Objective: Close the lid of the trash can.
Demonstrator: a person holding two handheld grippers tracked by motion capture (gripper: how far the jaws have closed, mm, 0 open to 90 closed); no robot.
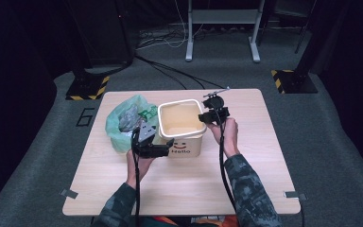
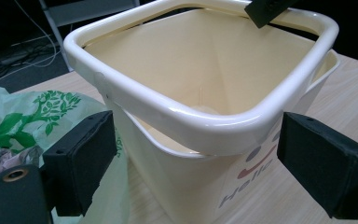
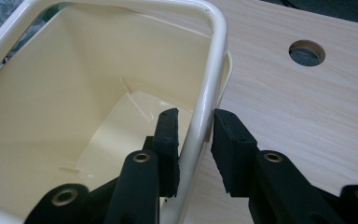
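1. Nearest the high camera, two camouflage-sleeved forearms (image 1: 246,184) rise from the six o'clock edge, each hand holding a black two-jaw gripper.
2. Beneath them lies a pale wood-grain rectangular table (image 1: 179,189) on grey carpet; the right gripper view shows a round cable hole (image 3: 307,52) in its top.
3. At the table's centre stands a cream plastic square bin (image 1: 182,128) with a thick rolled rim, upright and with its mouth open. A smiley face and the word "Hello" mark the wall facing six o'clock. Its inside looks bare.
4. At nine o'clock of the bin, touching its side, lies a crumpled translucent green plastic bag (image 1: 123,124) printed with a dark green tree, with greyish crumpled contents that cannot be identified.
5. Left gripper (image 1: 168,147) sits at the bin's seven o'clock corner. In the left gripper view (image 2: 193,158) its jaws stand wide apart on either side of that corner; neither pad touches the bin, and nothing is gripped.
6. Right gripper (image 1: 203,117) sits at the bin's three o'clock rim. In the right gripper view (image 3: 196,154) its jaws straddle the rim, one pad inside the bin against the wall, the other outside, close to the rim with a thin gap showing. Whether it truly clamps the rim cannot be told.
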